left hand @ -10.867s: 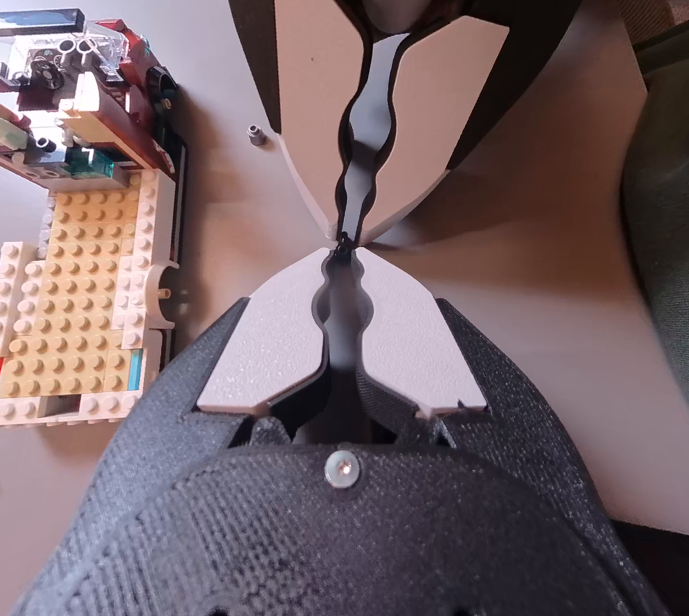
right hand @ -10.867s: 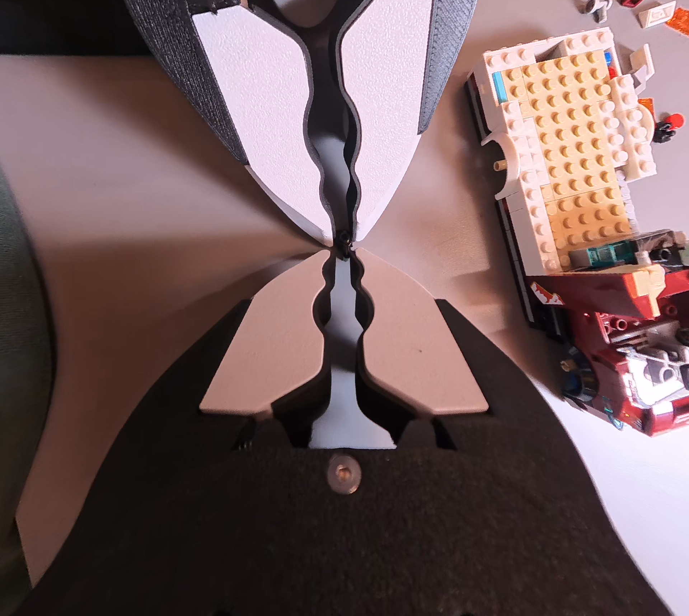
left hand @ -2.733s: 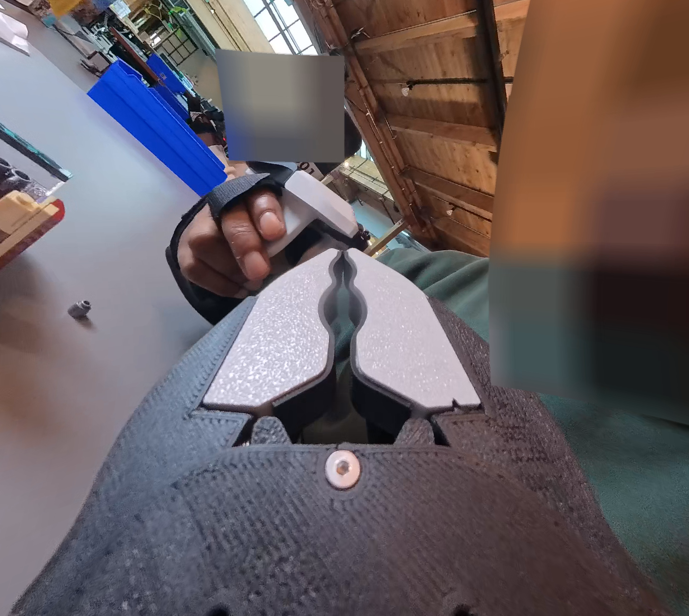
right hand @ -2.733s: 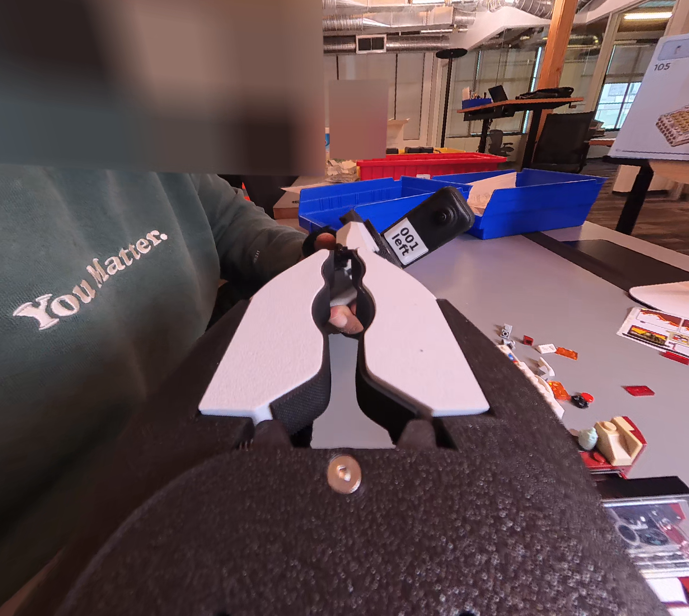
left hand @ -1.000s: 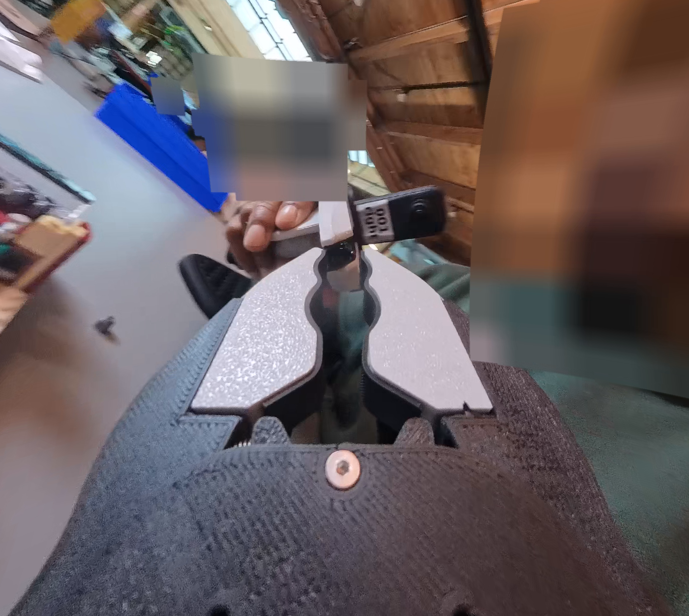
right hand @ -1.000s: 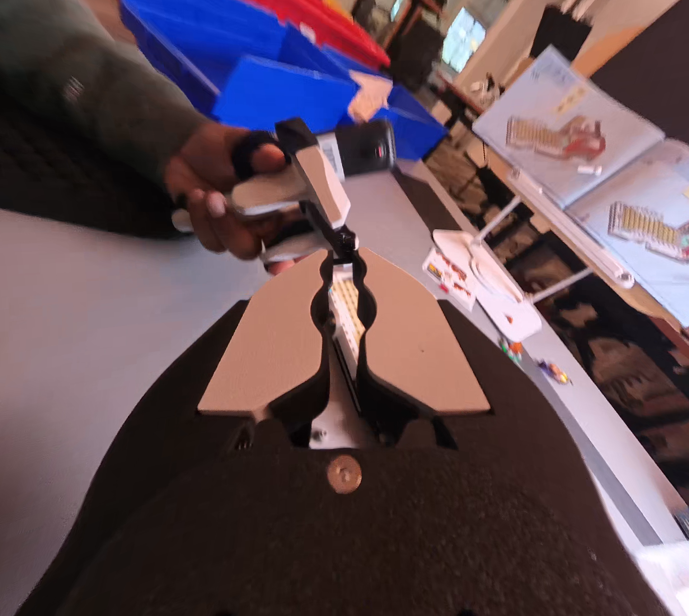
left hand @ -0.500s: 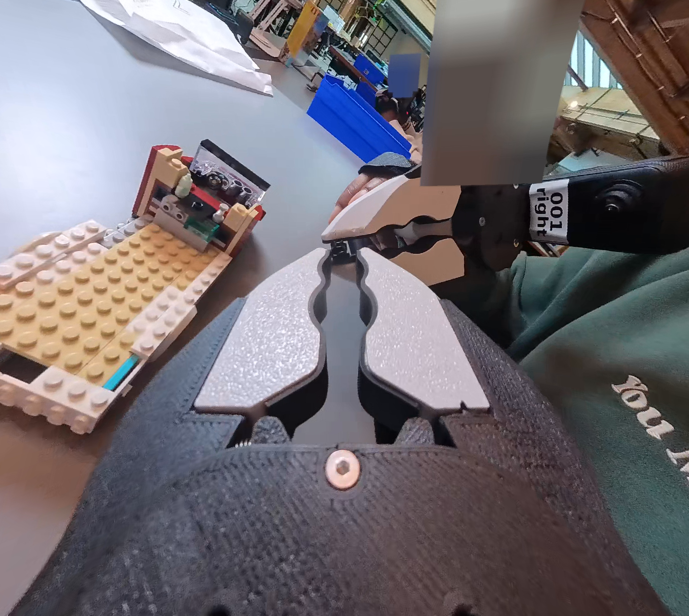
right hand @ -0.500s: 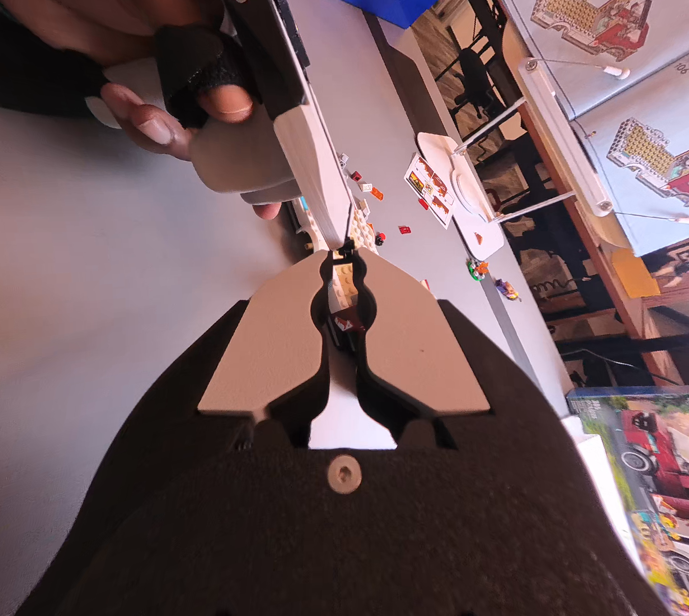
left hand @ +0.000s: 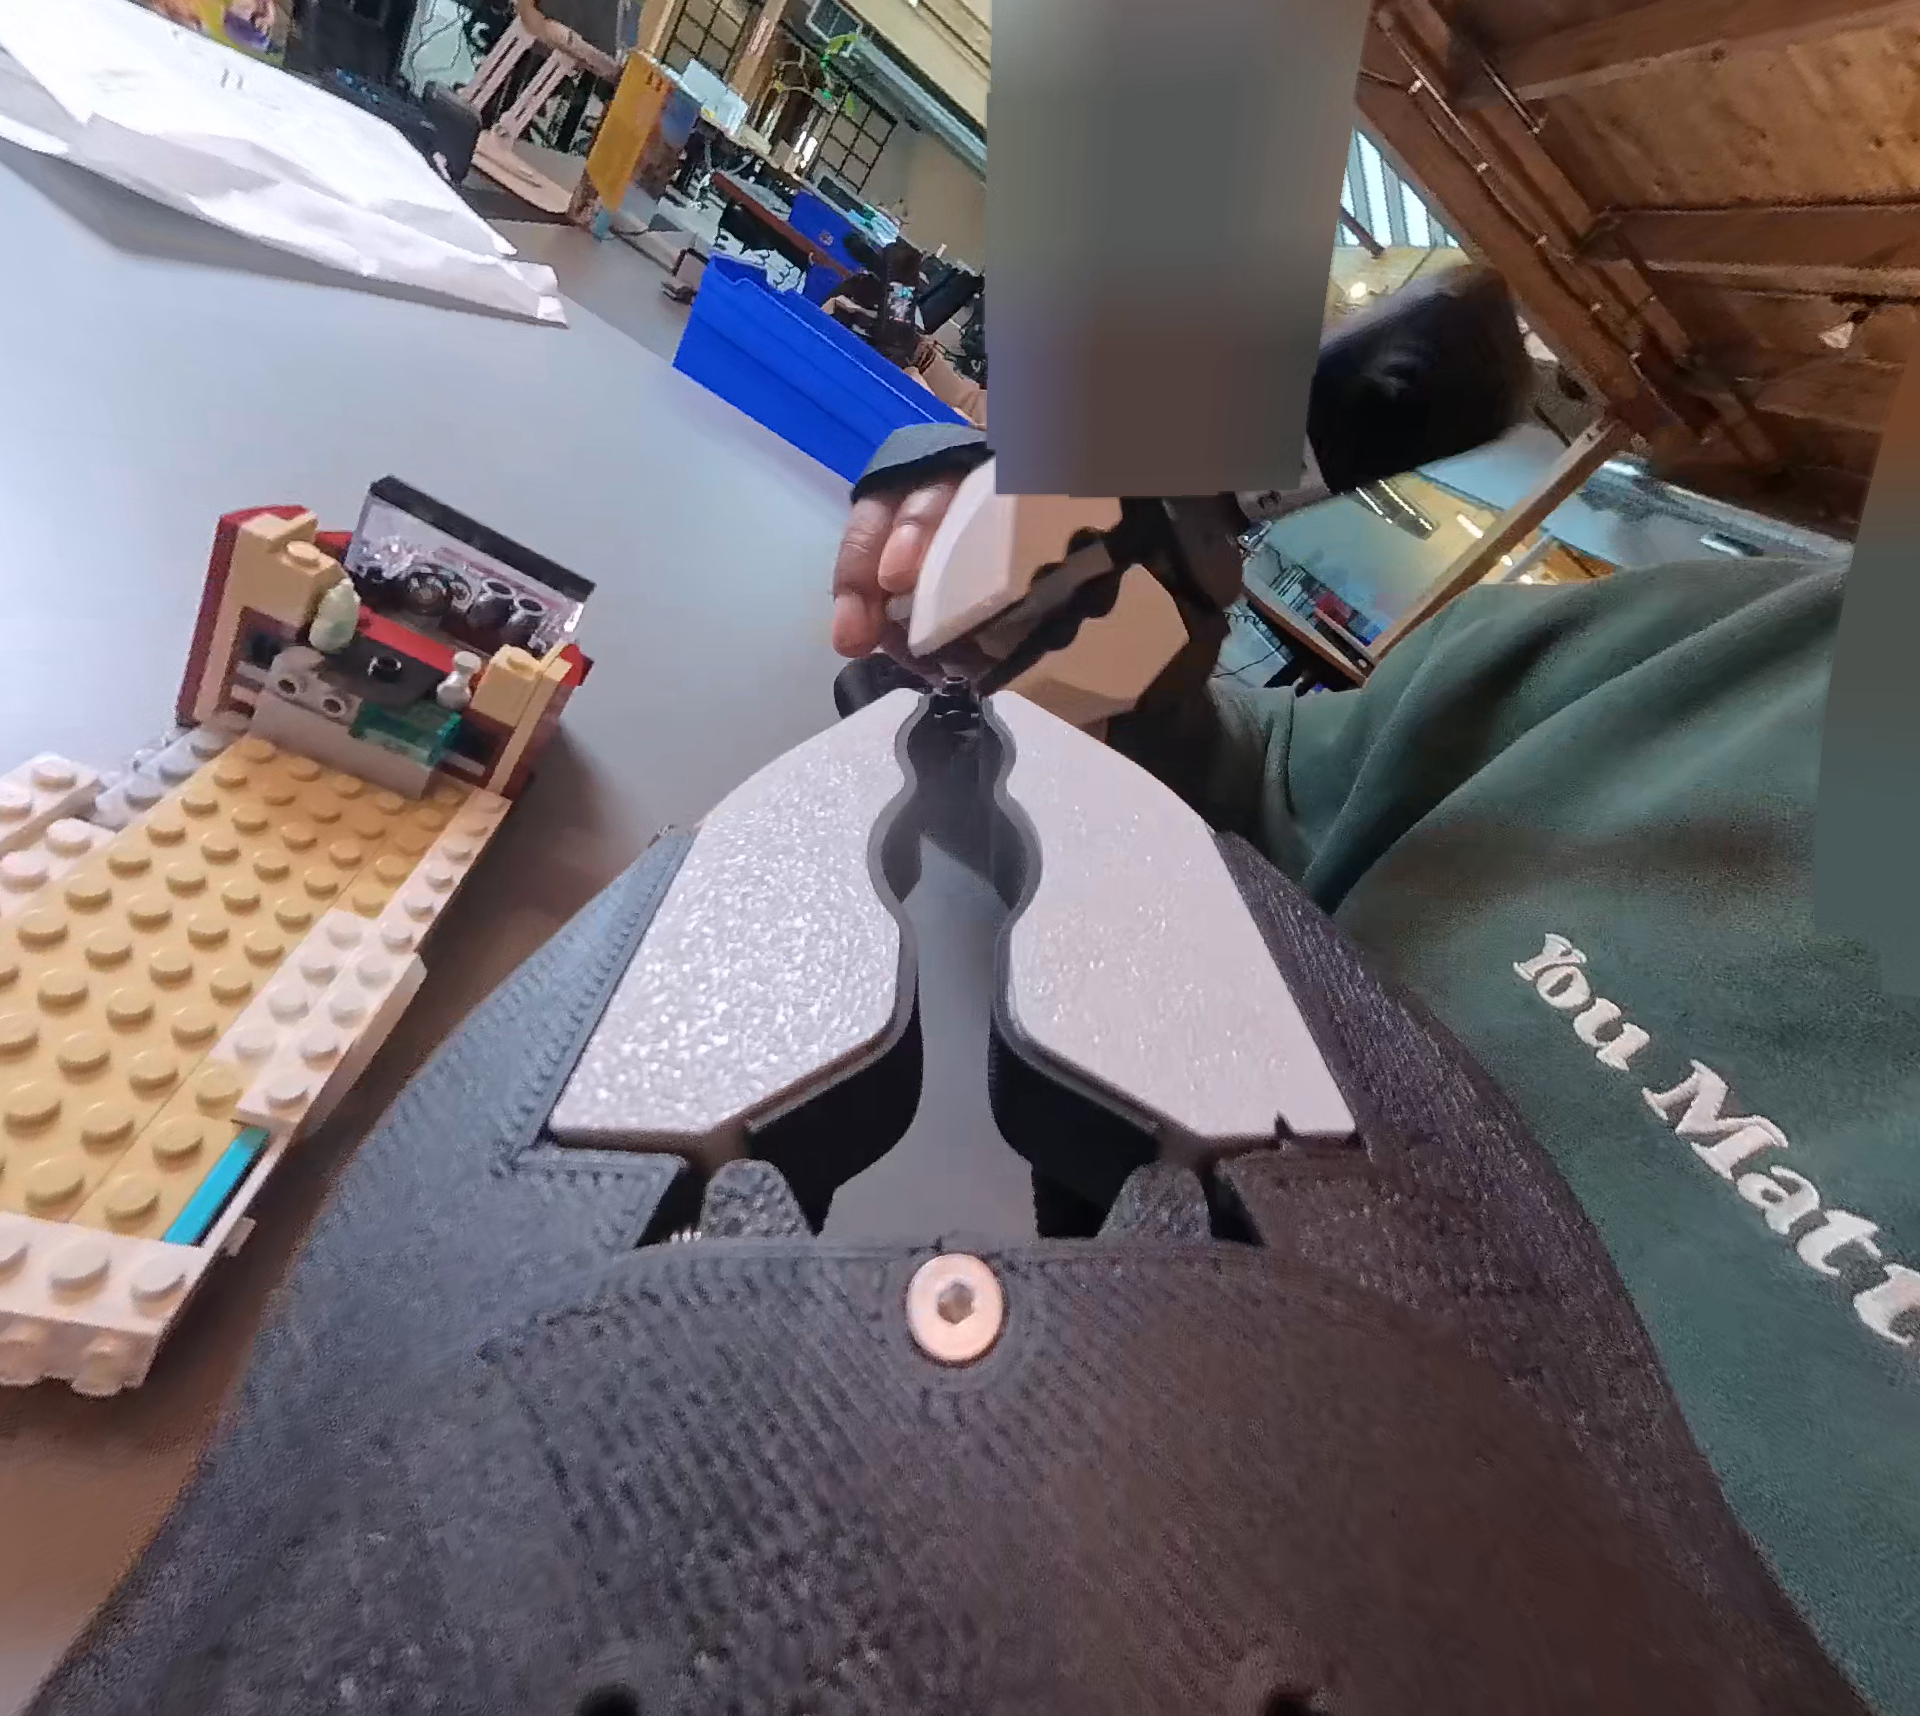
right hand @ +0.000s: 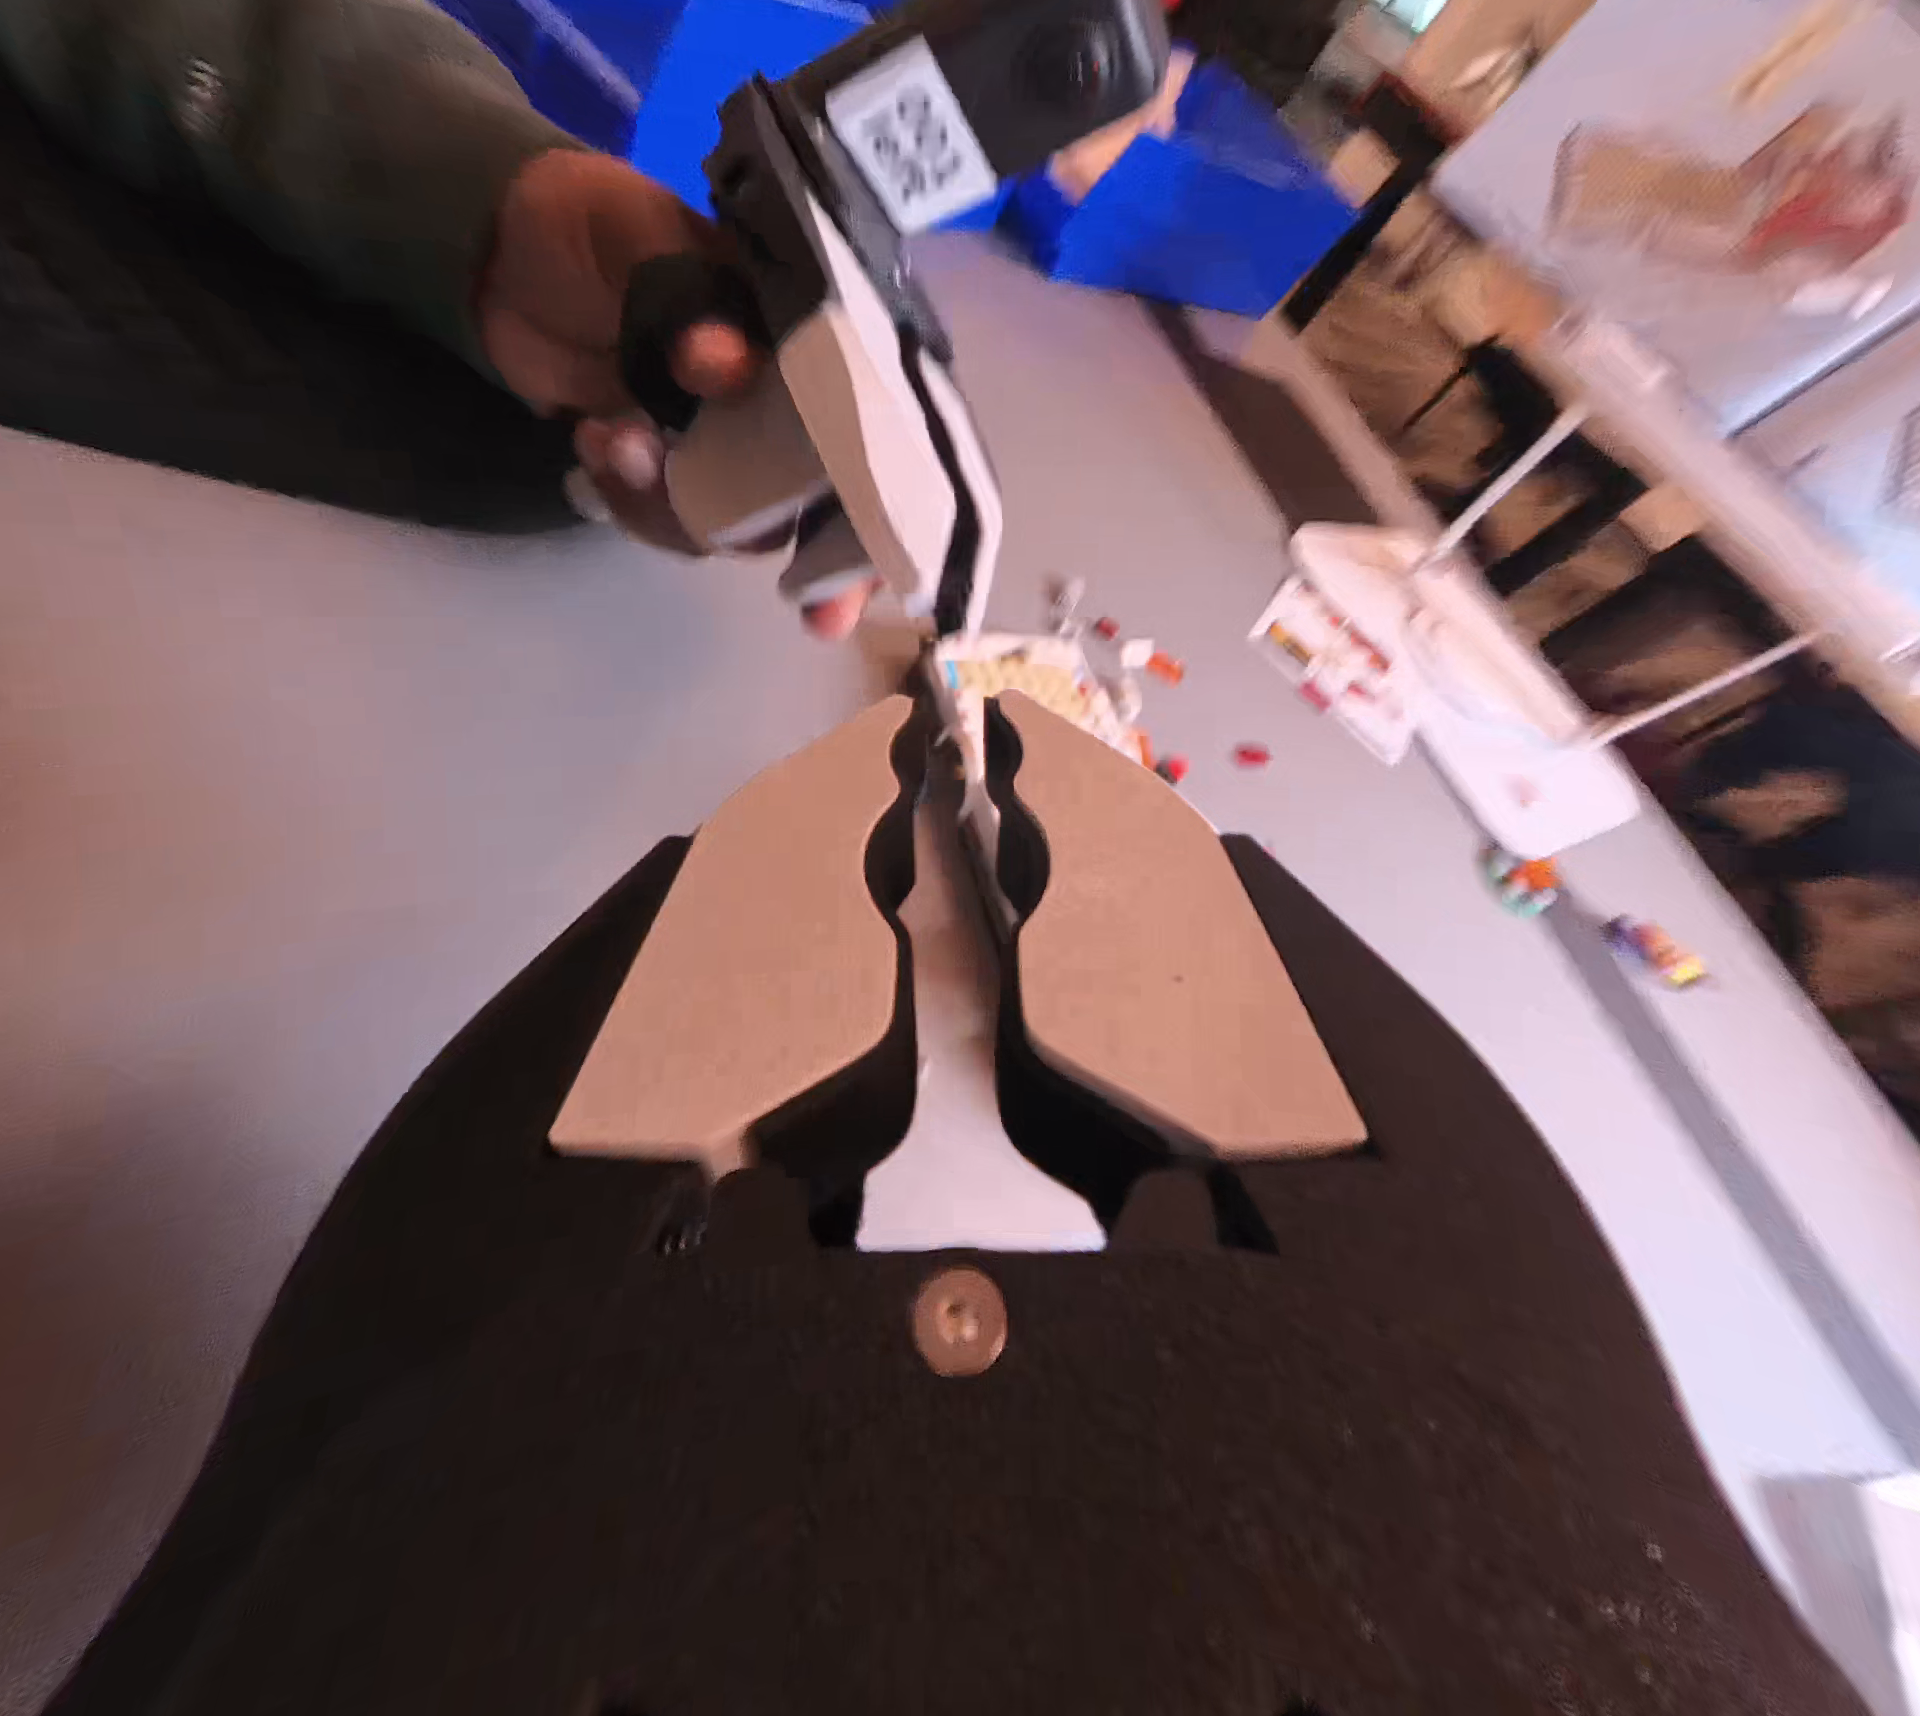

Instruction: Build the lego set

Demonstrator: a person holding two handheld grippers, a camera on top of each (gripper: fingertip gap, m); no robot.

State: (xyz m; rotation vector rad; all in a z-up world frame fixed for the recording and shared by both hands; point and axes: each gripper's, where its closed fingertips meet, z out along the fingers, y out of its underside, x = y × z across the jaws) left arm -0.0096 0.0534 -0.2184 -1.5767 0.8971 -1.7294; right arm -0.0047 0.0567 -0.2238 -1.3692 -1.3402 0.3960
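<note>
Meeting tip to tip, two grippers: left gripper (left hand: pixel 951 710), right gripper (right hand: pixel 951 710), one small black piece (left hand: pixel 951 698).

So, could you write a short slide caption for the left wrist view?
Left hand-held gripper meets the right hand-held gripper tip to tip over a small black piece, beside the lego build.

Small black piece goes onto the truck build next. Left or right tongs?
Left, probably: the left tongs pinch the small black piece at their tips, and the truck build lies right beside them. The right tongs meet it tip to tip; their grip is too blurred to judge.
</note>
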